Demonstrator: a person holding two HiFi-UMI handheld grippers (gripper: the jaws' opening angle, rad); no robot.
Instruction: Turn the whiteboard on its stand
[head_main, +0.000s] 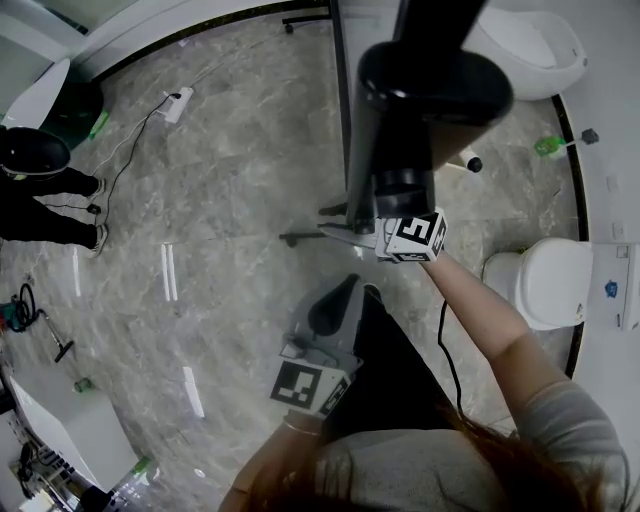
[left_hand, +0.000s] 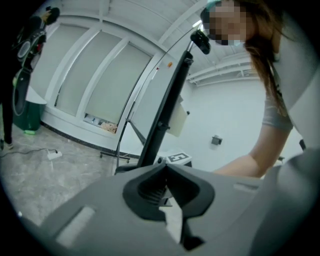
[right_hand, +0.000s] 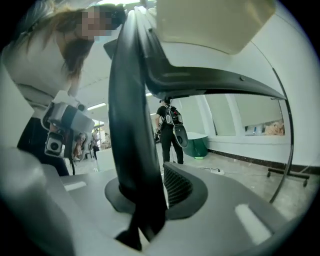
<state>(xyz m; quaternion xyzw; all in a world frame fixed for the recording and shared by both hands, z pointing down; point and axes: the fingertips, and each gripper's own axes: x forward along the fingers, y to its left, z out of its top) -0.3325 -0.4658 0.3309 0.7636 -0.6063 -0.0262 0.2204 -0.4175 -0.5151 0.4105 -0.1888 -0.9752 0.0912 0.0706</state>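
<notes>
Closest under the head camera, the person (head_main: 450, 470) leans forward over both arms, above a marble floor (head_main: 230, 200) that fills most of the view. Next in size, the whiteboard (left_hand: 150, 92) hangs tilted on its stand (head_main: 300, 238) just ahead of the person. Its pale face is plain in the left gripper view, and only an edge shows from above. A black post (right_hand: 132, 110) carries it. The right gripper (right_hand: 145, 192) reaches nearly level to that post, and its fingers (right_hand: 177, 185) are clamped on it, the ribbed pad pressed against the post's side. The left gripper (left_hand: 169, 192) hangs lower, near the person's leg and apart from the stand, its fingers (left_hand: 150, 192) together with nothing between them. A toilet (head_main: 545, 280) stands near on the right. A bystander (head_main: 40, 190) and a power strip (head_main: 178, 104) are well apart on the left. I judge that the turn is barely begun. With one grip on a smooth, rounded post, the fingers could slip round it instead of carrying it along. The stand's feet may roll or skid, so the whole frame could swing toward the toilet or the person's legs. A hard twist could also tip the tall whiteboard, since the left gripper is not steadying it.
</notes>
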